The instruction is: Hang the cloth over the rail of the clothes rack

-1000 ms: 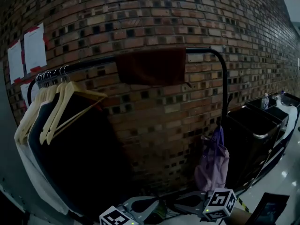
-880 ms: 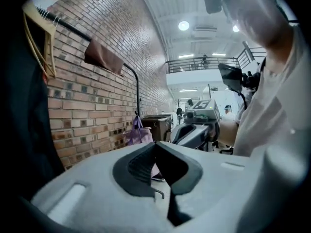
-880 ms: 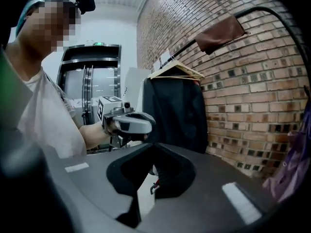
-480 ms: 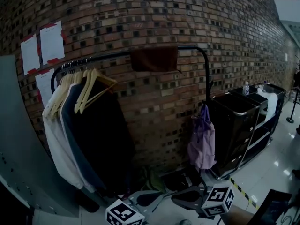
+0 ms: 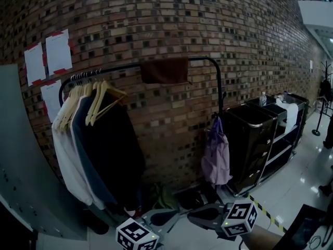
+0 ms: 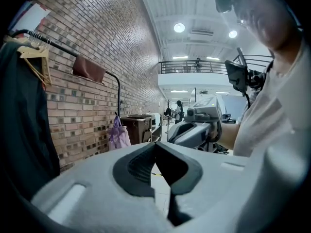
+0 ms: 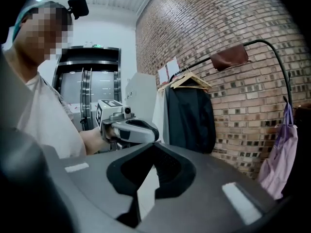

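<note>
Both tools, left gripper (image 6: 156, 147) and right gripper (image 7: 154, 147), hang low with jaws pressed together on nothing, farther back from the clothes rack (image 5: 219, 92) than a second ago (retreating). The brown cloth (image 5: 164, 70) stays draped over the rail (image 5: 119, 66) near its right bend; hanging looks done.

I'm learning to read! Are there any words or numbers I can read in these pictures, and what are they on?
Nothing here can be read.
Papers on the wall: print too small to read.
Green sign above the door: too blurred to read.
Marker cubes: black-and-white square patterns, no words.
</note>
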Demonstrator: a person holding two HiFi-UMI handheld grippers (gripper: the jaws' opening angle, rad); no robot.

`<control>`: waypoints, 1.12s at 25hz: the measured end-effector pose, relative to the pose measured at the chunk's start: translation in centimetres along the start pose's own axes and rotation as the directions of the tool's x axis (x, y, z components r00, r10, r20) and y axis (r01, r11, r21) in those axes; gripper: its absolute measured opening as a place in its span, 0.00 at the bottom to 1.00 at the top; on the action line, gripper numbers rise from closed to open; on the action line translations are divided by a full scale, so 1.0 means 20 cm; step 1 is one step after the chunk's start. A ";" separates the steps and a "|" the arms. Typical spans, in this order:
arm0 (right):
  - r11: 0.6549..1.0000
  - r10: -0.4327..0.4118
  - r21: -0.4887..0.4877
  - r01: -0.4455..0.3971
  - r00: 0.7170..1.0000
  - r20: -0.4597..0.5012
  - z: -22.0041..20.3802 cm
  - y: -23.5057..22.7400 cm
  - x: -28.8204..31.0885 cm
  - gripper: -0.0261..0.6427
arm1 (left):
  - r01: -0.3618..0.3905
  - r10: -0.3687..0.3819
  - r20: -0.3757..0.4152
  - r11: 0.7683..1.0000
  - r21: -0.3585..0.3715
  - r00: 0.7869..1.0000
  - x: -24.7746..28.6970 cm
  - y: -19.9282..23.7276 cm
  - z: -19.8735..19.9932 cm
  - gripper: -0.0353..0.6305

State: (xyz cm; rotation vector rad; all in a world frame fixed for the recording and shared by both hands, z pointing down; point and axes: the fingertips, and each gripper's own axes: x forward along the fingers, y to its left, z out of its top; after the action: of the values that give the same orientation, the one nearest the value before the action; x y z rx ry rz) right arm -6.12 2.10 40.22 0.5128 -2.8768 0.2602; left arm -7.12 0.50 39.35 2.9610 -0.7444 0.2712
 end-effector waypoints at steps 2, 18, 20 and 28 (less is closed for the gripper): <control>1.000 -0.004 -0.004 0.004 1.000 0.005 0.02 0.01 -0.03 0.04 | 0.005 -0.005 0.006 1.000 -0.007 1.000 0.00 -0.03 0.02 0.06; 1.000 -0.015 -0.016 0.015 1.000 0.023 -0.01 0.05 -0.10 0.04 | 0.011 -0.011 -0.010 1.000 0.015 1.000 0.00 -0.13 0.00 0.06; 1.000 -0.016 -0.019 0.017 1.000 0.023 -0.01 0.06 -0.10 0.04 | 0.014 -0.014 -0.008 1.000 0.013 1.000 0.00 -0.14 0.00 0.06; 1.000 -0.014 -0.027 0.015 1.000 0.021 -0.02 0.10 -0.08 0.04 | 0.020 -0.020 -0.002 1.000 0.013 1.000 -0.03 -0.17 -0.01 0.06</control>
State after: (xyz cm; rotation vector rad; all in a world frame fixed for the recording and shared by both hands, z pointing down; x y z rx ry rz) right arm -5.24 4.55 39.90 0.5346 -2.8917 0.2138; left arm -6.03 3.72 39.34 2.9777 -0.7148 0.2790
